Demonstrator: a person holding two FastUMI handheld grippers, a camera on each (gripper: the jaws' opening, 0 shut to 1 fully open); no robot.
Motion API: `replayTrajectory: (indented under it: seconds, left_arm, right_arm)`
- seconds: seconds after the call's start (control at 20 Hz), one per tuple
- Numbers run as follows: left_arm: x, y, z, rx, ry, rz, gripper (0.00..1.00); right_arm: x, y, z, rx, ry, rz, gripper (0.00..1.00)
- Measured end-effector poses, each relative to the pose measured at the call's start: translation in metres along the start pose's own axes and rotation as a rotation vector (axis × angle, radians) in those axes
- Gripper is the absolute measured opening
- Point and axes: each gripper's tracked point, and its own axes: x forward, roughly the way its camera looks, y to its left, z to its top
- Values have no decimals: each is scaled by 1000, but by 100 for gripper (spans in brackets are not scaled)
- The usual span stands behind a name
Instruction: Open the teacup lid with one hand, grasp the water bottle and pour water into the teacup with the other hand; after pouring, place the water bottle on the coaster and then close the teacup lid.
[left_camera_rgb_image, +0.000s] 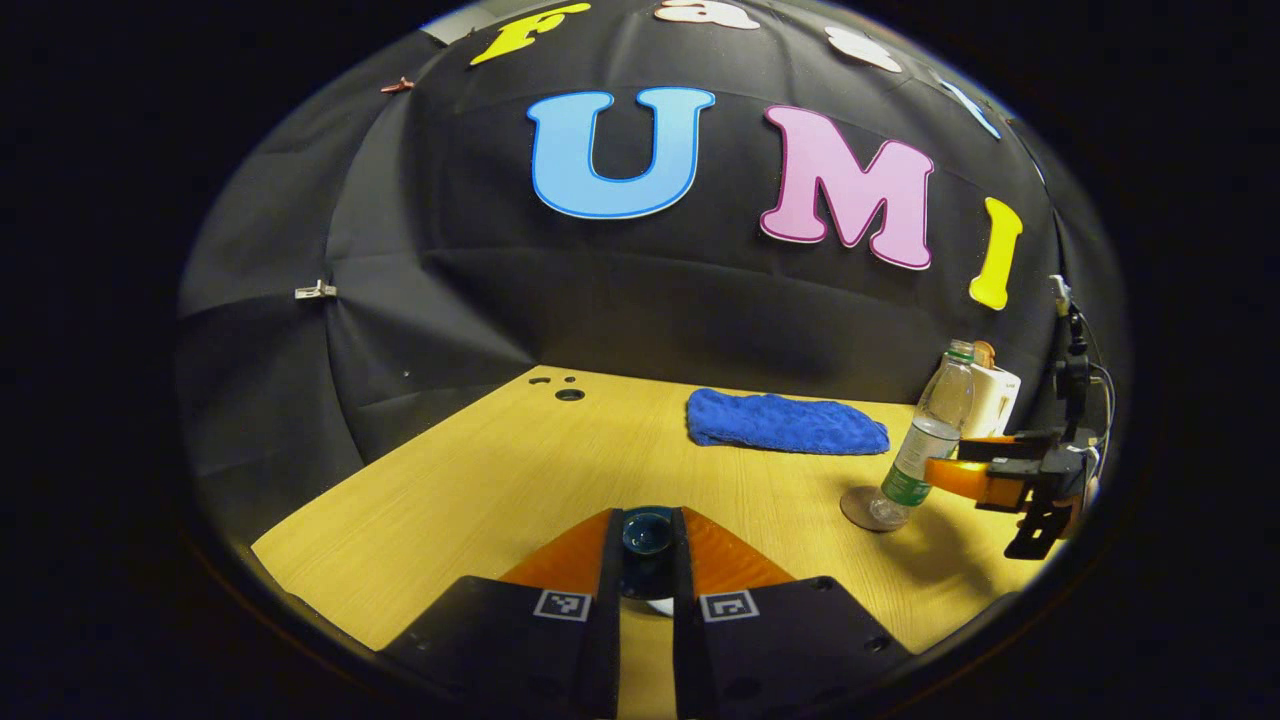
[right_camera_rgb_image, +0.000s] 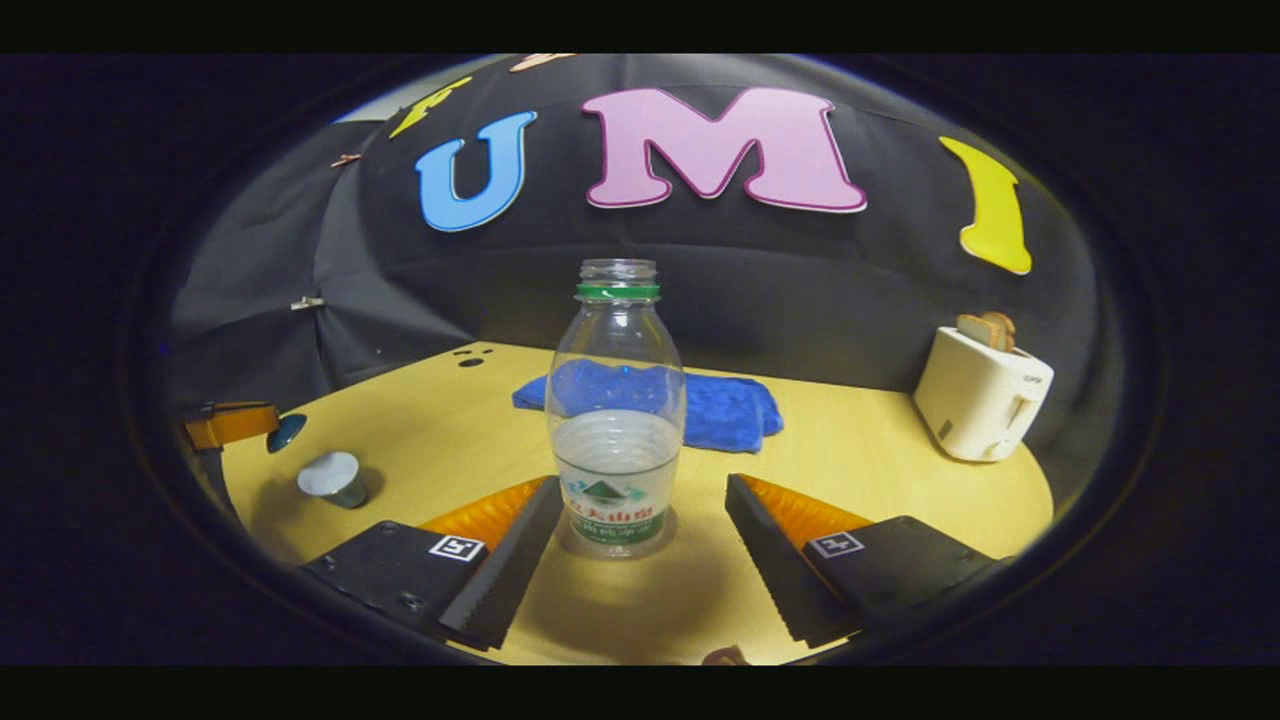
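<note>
Both claw cameras face the back wall, sharing the water bottle (right_camera_rgb_image: 617, 430) and table (left_camera_rgb_image: 480, 480).

black cloth wall (right_camera_rgb_image: 780, 290) hangs creased beyond the tongs, behind a pale wooden table (right_camera_rgb_image: 880, 450); a blue towel (right_camera_rgb_image: 720, 405) ahead, a white toaster (right_camera_rgb_image: 980, 395) far right.

You have a blue towel (right_camera_rgb_image: 700, 405) lying crumpled near the back of the wooden table (left_camera_rgb_image: 480, 480), close to the black cloth wall. A white toaster (right_camera_rgb_image: 980, 395) stands at the table's far right, with toast (right_camera_rgb_image: 985, 328) sticking out of its top slot.
</note>
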Motion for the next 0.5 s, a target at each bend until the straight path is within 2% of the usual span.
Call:
replayTrajectory:
  seconds: [0.05,0.25,0.3,0.35,0.5]
  left_arm:
    - [1,-1,-1,-1,0,-1,25]
    - [4,-5,-10,1,8,-3,25]
    - [5,-6,-11,-2,12,-3,25]
    - [4,-8,-11,-6,13,-6,25]
    - [6,-15,-12,-5,17,-14,25]
  right_arm:
    - [-6,2,2,1,-13,11,100]
    - [-2,15,-7,12,16,57,100]
    - [0,18,-8,35,17,68,97]
    - [0,20,-6,55,16,73,100]
    - [-9,14,-12,78,22,52,100]
